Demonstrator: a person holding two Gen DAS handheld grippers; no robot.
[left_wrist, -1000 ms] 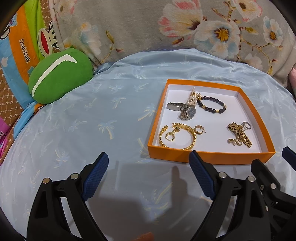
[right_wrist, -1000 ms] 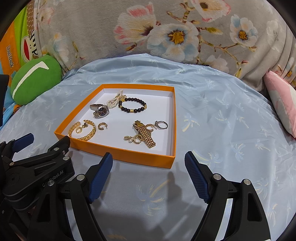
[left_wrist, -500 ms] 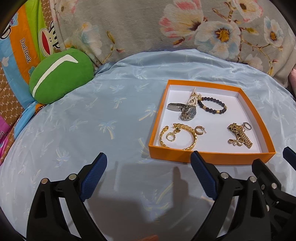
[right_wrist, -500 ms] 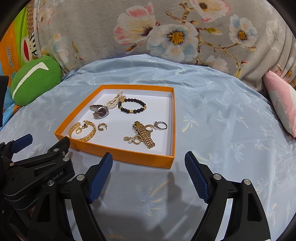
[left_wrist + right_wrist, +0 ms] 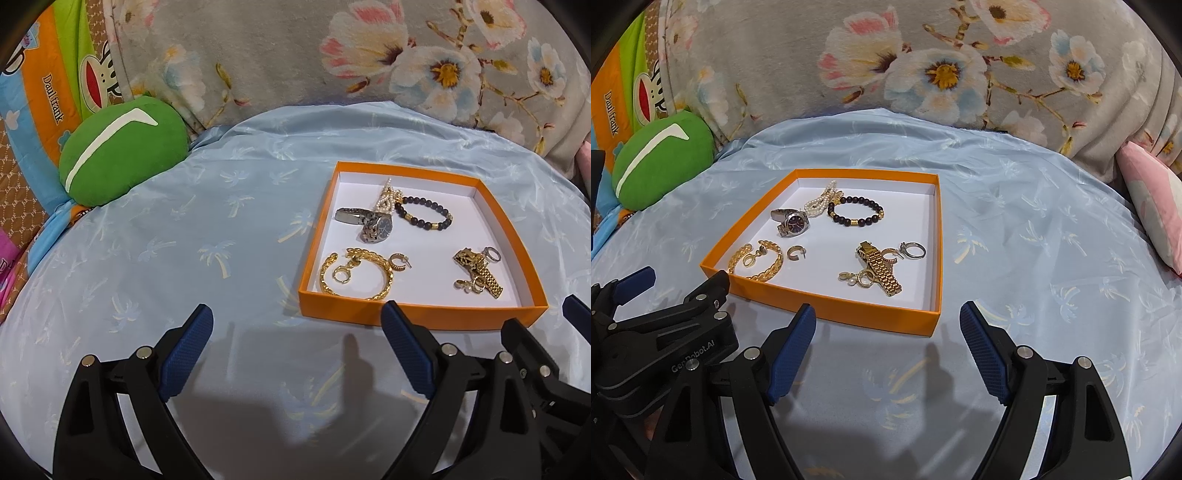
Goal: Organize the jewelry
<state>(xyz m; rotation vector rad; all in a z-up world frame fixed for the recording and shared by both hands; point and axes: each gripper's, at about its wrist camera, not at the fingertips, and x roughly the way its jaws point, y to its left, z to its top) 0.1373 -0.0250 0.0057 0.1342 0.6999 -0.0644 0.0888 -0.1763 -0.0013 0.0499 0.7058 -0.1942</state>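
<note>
well, off to the left a green cushion [image 5: 122, 151] with a white stripe leans against a bright cartoon-print cloth [image 5: 48, 92], and on the far right edge a pink pillow [image 5: 1152, 199] pokes in. none of that crowds the orange tray [image 5: 857, 317], which sits alone out on the bed. the tray's low near wall stands between both claws and the jewelry inside it.

inside the tray, at the back, a silver watch [image 5: 790, 221] lies beside a pearl strand [image 5: 820, 201] and a dark bead bracelet [image 5: 855, 214]. nearer the front a gold rope bangle [image 5: 759, 262] lies at the left with a small hoop earring [image 5: 794, 253] just beside it. a gold link watch [image 5: 881, 269] lies to the right, tangled with a few small gold rings, and a silver ring [image 5: 914, 250] sits just past it.

the left gripper [image 5: 295, 345] hangs released, jaws wide with nothing between them, over bare cloth left of the tray's near corner. the right gripper [image 5: 886, 341] is likewise spread wide and empty, just short of the tray's front right corner. they sit side by side, close together.

underneath is a pale blue sheet [image 5: 1034, 240] printed with palm trees, slightly wrinkled. behind it rises a grey plush blanket [image 5: 923, 66] with large pink and white flowers.
</note>
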